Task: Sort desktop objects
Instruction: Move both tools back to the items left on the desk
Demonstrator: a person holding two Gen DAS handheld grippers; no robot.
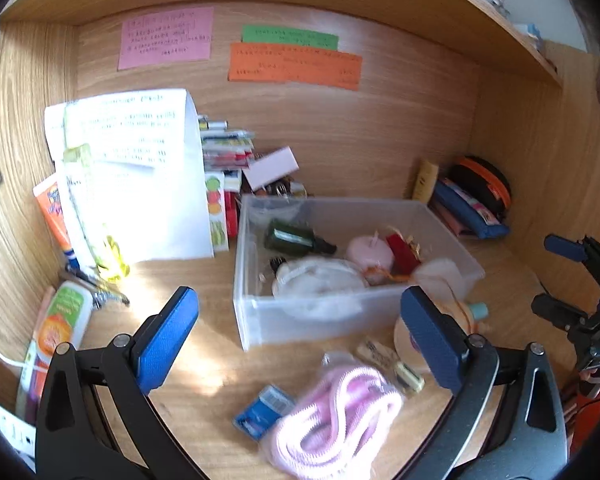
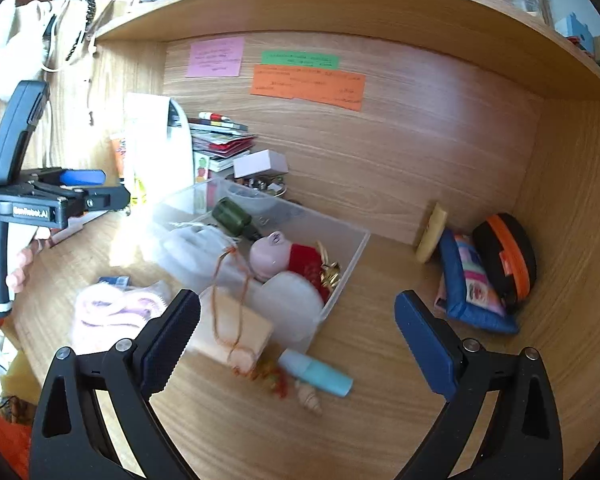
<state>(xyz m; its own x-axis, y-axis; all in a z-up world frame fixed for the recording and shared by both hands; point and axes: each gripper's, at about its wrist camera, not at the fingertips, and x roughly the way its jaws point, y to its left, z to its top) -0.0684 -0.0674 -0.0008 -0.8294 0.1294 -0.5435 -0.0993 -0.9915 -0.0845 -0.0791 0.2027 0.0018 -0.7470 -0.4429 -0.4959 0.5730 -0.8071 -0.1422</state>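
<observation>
A clear plastic bin [image 1: 320, 316] [image 2: 350, 264] on the wooden desk holds a dark green bottle [image 1: 290, 237], a pink candle [image 1: 370, 254], a red pouch [image 1: 402, 254] and a white pouch [image 1: 320, 278]. In front of it lie a bagged pink cable [image 1: 336, 420] [image 2: 116, 308], a blue card [image 1: 262, 410], a wooden block [image 2: 236, 330] with orange string, a teal tube [image 2: 318, 372] and a small shell [image 2: 310, 400]. My left gripper [image 1: 300, 338] is open and empty above the pink cable. My right gripper [image 2: 298, 342] is open and empty above the teal tube.
Papers [image 1: 132, 176], stacked booklets [image 1: 224, 148] and tubes [image 1: 62, 320] crowd the back left. A blue pouch [image 2: 470, 288], a black-and-orange case [image 2: 508, 258] and a yellow tube [image 2: 432, 236] sit in the back right corner. Sticky notes [image 1: 296, 66] hang on the back wall.
</observation>
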